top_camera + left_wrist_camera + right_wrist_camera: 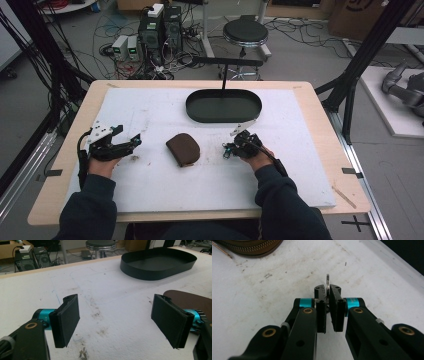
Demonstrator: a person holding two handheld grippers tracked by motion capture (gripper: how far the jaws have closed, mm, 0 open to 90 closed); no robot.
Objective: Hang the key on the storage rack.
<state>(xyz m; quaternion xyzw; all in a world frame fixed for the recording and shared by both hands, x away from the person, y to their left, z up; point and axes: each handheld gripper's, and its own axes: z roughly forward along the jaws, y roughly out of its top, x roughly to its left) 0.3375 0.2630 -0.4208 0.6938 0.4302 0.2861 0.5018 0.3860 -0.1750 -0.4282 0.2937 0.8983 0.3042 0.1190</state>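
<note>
1. A person sits at the near edge of a table (pixel 320 107) covered by a white, stained board (pixel 150 185).
2. A brown zip pouch (pixel 183 149) lies flat near the middle of the board.
3. A black oval tray (pixel 223 106) sits toward the far edge of the board, well apart from the pouch.
4. The right gripper (pixel 327 293) is just to the right of the pouch, low over the board, and the person's right hand (pixel 257 159) holds it.
5. Its two black fingers (pixel 321 305) are clenched on a thin silver metal piece (pixel 327 285). It looks like a coin or a small ring, but I cannot tell which.
6. The metal piece stands on its edge between the two finger pads. Its top pokes out past the fingertips and the rest is hidden between them.
7. In the right gripper view, the pouch's zip edge is at the top left, apart from the fingers.
8. The left gripper (pixel 115 322) is over the left part of the board, held by the left hand (pixel 102 162).
9. Its fingers (pixel 66 320) are spread wide and hold nothing. Bare stained board shows between them.
10. In the left gripper view, the pouch lies just behind the right-hand finger, and the tray is farther off.
</note>
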